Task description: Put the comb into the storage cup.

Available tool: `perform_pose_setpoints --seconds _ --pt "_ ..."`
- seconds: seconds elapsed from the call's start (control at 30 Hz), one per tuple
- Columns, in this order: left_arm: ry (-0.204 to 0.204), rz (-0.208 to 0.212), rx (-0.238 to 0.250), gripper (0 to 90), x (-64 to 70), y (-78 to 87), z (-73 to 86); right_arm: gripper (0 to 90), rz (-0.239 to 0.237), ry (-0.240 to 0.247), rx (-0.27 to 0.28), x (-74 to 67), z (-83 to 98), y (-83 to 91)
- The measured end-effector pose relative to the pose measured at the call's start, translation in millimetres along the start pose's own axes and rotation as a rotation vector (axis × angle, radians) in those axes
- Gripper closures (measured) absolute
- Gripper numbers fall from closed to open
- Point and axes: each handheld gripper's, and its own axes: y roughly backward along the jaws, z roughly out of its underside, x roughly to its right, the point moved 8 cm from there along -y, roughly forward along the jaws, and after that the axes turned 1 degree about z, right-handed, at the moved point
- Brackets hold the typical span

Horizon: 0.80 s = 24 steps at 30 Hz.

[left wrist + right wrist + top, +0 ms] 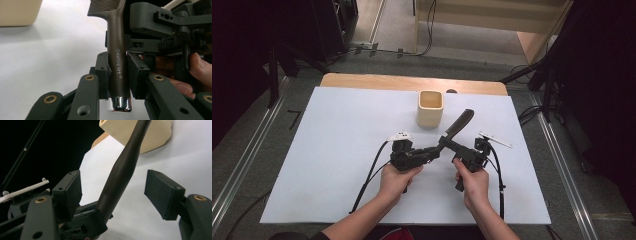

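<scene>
High view: two hands at the near edge of a white sheet [327, 150] spread over the wooden worktop [382, 80], each with a hand-held gripper. Left hand-held gripper [439, 148] aimed to the right, right hand-held gripper [453, 145] just beside it and aimed up and to the left, the two nearly meeting at the foot of a dark brush [458, 125]. Brush raised off the sheet, slanting up and to the right, its head near a beige cup [430, 108] that stands upright farther back, apart from it.

Left gripper view: jaws of the left hand-held gripper [117, 75] closed tight on the lower part of the brush handle [117, 50], both pads [136, 72] pressed flat against it, white lettering on the handle between them. Shiny metal cap [120, 103] poking out below the grip, fine teeth [105, 6] at the top of the frame. Fingers of the other hand [197, 67] at the right edge, cup corner [17, 12] top left.

Right gripper view: jaws of the right hand-held gripper [117, 192] held well apart, handle [122, 172] running up between them, clear gap on either side, neither pad [162, 195] touching it. Nothing gripped here. Left hand-held gripper [92, 222] clamped at the handle's base, cup [155, 135] beyond the brush at the top.
</scene>
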Motion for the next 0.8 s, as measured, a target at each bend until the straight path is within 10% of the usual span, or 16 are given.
perform_pose_setpoints --seconds 0.8 --pt "-0.001 0.007 0.011 73.5 5.5 -2.5 5.4 63.6 0.017 -0.095 -0.034 4.2 0.0 -5.9"
